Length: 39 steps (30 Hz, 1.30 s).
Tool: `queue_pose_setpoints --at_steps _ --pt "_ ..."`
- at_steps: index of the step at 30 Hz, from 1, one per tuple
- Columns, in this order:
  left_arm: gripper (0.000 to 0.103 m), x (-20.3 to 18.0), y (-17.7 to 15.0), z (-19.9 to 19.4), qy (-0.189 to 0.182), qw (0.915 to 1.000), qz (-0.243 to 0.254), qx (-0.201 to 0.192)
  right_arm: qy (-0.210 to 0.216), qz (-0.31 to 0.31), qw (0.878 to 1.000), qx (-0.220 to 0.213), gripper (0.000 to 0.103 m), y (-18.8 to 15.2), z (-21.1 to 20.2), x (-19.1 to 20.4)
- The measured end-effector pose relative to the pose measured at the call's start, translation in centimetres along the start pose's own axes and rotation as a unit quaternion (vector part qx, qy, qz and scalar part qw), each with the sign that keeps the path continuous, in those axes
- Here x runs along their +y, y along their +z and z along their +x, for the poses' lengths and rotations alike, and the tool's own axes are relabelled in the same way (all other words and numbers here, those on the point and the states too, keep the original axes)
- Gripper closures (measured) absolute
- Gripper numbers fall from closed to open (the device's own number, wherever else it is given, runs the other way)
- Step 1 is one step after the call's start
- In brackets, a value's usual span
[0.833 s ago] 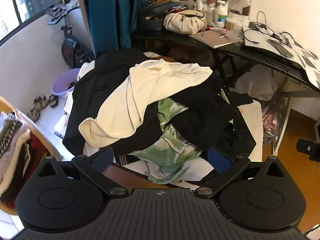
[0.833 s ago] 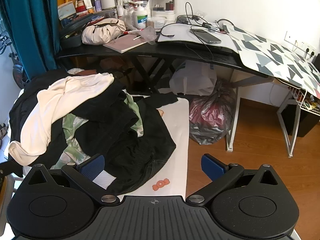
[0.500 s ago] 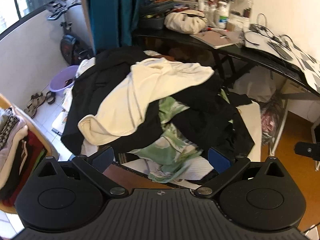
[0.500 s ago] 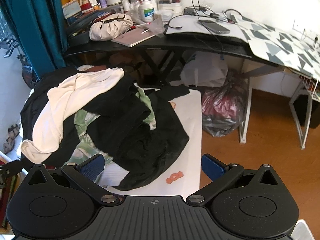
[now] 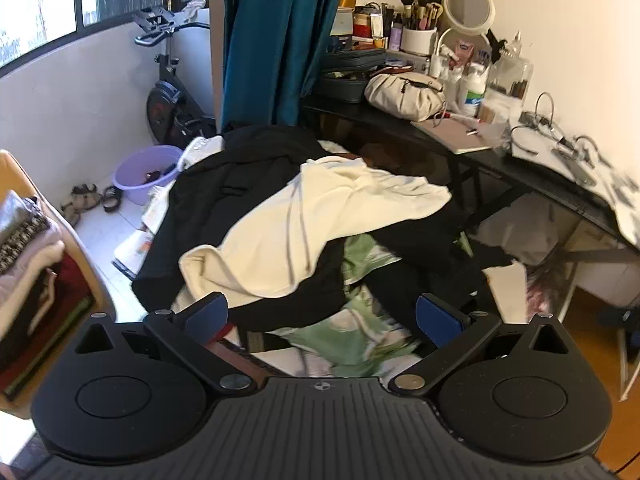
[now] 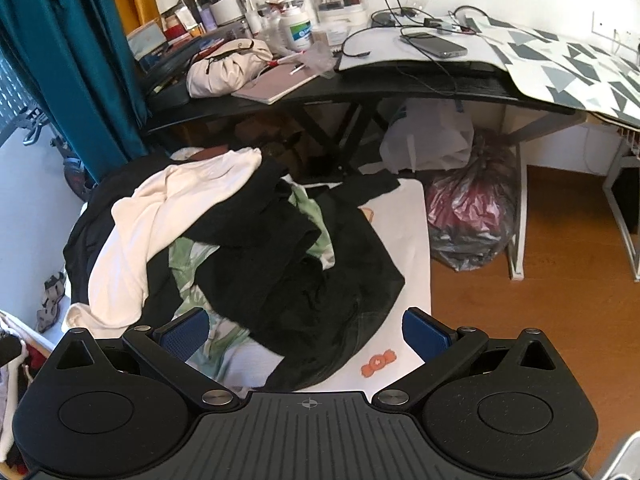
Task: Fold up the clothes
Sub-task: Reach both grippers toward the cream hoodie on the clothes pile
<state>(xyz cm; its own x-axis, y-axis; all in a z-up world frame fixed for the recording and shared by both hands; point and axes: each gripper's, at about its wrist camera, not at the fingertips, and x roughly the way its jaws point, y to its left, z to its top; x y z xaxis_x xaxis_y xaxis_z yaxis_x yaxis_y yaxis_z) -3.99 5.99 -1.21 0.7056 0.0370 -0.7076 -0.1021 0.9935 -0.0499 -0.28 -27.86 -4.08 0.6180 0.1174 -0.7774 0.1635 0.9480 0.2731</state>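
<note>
Only my right view showed the orange mark (image 6: 378, 362), lower centre. Both claws, left gripper (image 5: 322, 314) and right gripper (image 6: 306, 330), stood open, empty, above the unfolded clothes pile (image 5: 320, 216).

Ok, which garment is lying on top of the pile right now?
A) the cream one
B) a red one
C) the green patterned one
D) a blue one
A: the cream garment is draped across the black clothes, and the green patterned one only peeks out beneath.
</note>
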Motion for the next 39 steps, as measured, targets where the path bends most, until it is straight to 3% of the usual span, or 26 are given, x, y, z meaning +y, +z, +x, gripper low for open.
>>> queue_pose_setpoints --at_steps 3,6,9,16,21,23,26,30,34,39 --pt "0.001 0.0 0.0 0.2 0.023 0.9997 0.004 0.007 0.009 0.002 1.0 -0.017 0.001 0.3 0.3 -0.3" --pt "0.001 0.5 -0.3 0.4 0.044 0.999 -0.007 -0.001 -0.015 -0.013 0.999 -0.029 0.001 0.6 1.0 -0.1" --pt "0.001 1.4 -0.3 1.0 0.033 0.9994 -0.009 0.004 -0.034 -0.032 0.998 -0.031 0.001 0.7 1.8 0.6" --pt "0.001 3.1 0.7 4.4 0.011 0.9997 -0.018 0.015 -0.035 -0.034 0.998 -0.043 0.001 1.0 3.2 1.9" --pt "0.001 4.3 1.4 6.8 -0.005 0.9994 -0.024 0.023 -0.079 -0.029 0.995 -0.045 0.001 2.6 4.5 2.6" --pt "0.001 4.9 2.4 8.6 -0.029 0.9988 -0.027 0.028 -0.099 -0.025 0.994 -0.044 0.001 3.4 5.0 2.9" --pt "0.001 5.8 3.9 11.4 -0.068 0.9962 -0.037 0.041 -0.089 -0.008 0.995 -0.049 0.001 4.3 5.9 3.9" --pt "0.001 6.8 6.2 14.4 -0.098 0.9944 -0.017 0.036 -0.079 0.016 0.995 -0.055 0.001 5.3 7.8 6.1" --pt "0.001 7.6 8.5 17.3 -0.101 0.9933 0.039 0.04 -0.063 0.017 0.997 -0.038 0.001 6.3 10.0 9.1" --pt "0.001 9.1 11.2 20.7 -0.134 0.9857 0.09 0.049 -0.154 -0.01 0.987 -0.042 0.001 6.0 12.8 13.3"
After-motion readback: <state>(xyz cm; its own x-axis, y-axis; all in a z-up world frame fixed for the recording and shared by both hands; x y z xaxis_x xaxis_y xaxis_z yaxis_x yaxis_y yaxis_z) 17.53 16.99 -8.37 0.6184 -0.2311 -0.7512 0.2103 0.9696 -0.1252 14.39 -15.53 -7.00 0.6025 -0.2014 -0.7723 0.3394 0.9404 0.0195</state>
